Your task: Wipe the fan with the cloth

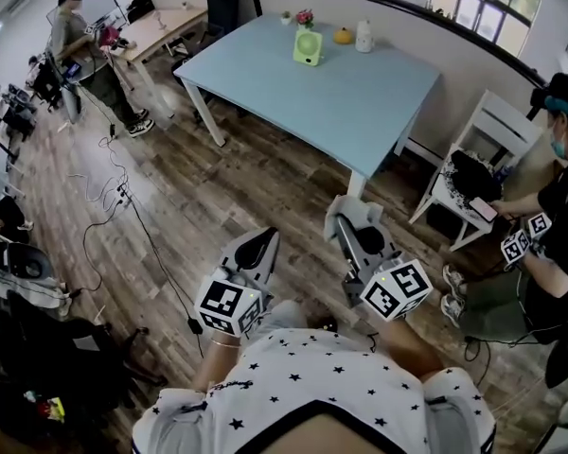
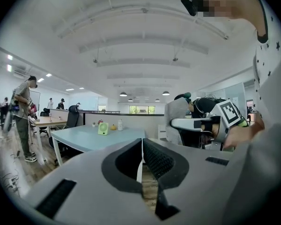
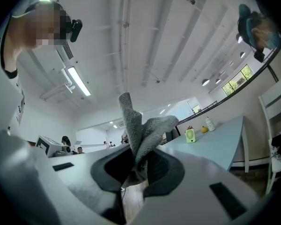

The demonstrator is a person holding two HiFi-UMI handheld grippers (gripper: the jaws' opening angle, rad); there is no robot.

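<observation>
A small green fan (image 1: 308, 46) stands at the far end of a light blue desk (image 1: 360, 112), near a pot of pink flowers (image 1: 305, 17) and a white bottle (image 1: 364, 36). Well short of the desk, above a wooden floor (image 1: 199, 192), the right claw (image 3: 139, 159) is clamped on a grey cloth (image 3: 136, 125). The left claw (image 2: 141, 142) has its jaws together on nothing. A white chair (image 1: 488, 126) stands to the desk's right.

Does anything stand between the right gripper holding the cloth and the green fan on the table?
Nothing visible does. The right gripper, shut on the cloth, is over the floor; only floor and bare table top lie before the fan at the far edge. The bottle stands beside it, not in front.
</observation>
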